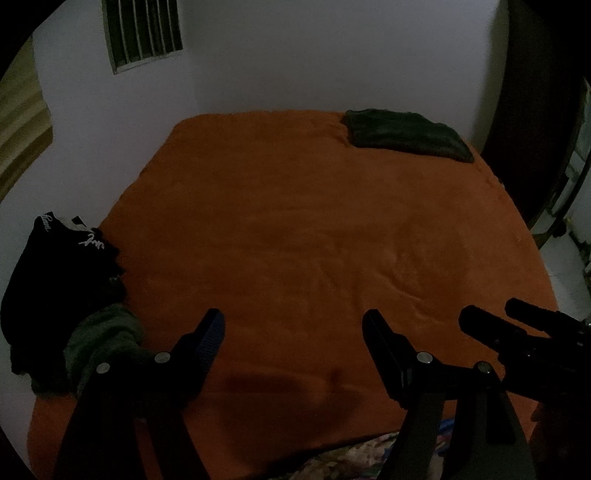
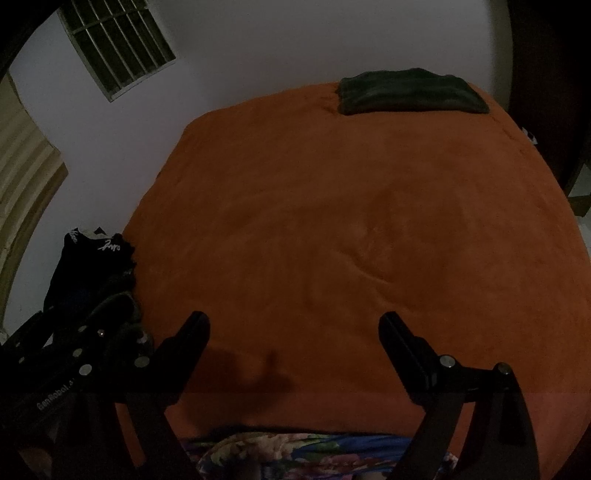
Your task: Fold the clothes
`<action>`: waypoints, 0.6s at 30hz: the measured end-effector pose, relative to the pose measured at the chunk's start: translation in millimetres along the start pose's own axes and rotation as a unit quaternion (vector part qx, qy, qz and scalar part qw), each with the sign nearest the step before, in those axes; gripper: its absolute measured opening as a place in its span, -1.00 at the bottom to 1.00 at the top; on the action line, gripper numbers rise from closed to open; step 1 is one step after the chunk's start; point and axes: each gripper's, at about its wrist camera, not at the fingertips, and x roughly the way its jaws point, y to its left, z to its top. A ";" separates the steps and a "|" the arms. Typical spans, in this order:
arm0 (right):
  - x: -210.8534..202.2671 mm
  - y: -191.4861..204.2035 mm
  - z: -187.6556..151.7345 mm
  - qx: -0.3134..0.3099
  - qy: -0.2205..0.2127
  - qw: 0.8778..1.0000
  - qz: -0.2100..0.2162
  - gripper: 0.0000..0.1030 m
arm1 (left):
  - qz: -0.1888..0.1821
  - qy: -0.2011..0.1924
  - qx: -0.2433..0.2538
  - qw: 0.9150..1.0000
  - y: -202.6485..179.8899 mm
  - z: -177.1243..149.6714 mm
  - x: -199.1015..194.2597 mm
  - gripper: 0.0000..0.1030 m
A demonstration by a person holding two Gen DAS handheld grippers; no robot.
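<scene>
Unfolded clothes (image 1: 66, 295) lie heaped at the orange bed's (image 1: 314, 229) left edge, while both tongs (image 1: 293, 325) (image 2: 293, 325) hover released, empty.

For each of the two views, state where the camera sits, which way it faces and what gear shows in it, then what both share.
Left wrist: sits on the left gripper, tilted down across the orange bedspread toward the white wall; its own jaws stand open and empty, and the right gripper pokes in at lower right.
Right wrist: sits on the right gripper, facing the same way; jaws open and empty, left gripper's body at lower left.
Shared: folded dark green garment far right, black clothes pile at left edge, barred vent.
</scene>
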 end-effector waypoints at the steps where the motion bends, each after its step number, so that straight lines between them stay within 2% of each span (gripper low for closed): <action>1: 0.1 -1.4 0.8 0.000 0.001 1.000 0.000 0.80 | 0.001 0.002 0.001 1.000 -1.7 1.2 0.1 0.51; 8: 1.4 -5.3 7.9 -0.002 0.007 1.000 -0.005 0.80 | 0.011 0.003 0.009 1.000 -17.1 5.1 -5.7 0.51; 18: 3.9 0.1 -1.8 -0.002 0.000 1.000 -0.003 0.80 | -0.009 0.000 -0.005 1.000 -9.1 1.5 -3.5 0.51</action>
